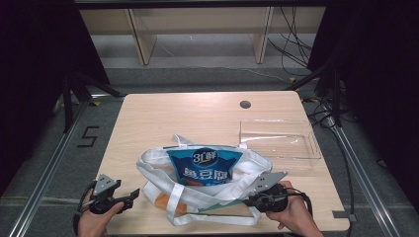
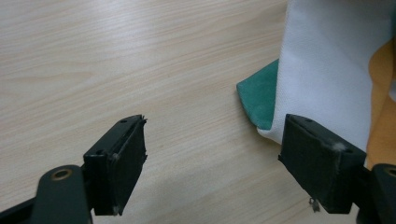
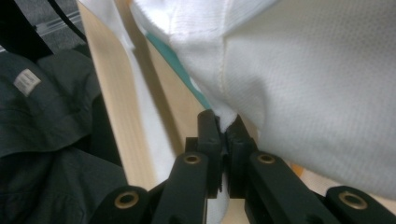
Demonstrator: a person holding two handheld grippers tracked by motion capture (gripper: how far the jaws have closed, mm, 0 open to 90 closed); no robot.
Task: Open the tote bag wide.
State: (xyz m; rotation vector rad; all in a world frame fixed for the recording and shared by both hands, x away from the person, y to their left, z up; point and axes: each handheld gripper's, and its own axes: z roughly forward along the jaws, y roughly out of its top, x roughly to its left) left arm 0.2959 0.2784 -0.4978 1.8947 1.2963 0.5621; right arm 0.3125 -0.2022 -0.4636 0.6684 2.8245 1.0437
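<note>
Fingers of right gripper [image 3: 223, 140] pinch tote bag [image 3: 317, 93] edge.

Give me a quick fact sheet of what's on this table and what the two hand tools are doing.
Surface: wooden table
Main item: white cloth bag, lying open near the front edge
Inside the bag: blue snack packet, sticking out of the opening
Also on table: clear plastic tray, to the right behind the bag
Left gripper: open, just left of the bag, holding nothing
Right gripper: shut on a fold of the bag's white cloth at its right side
</note>
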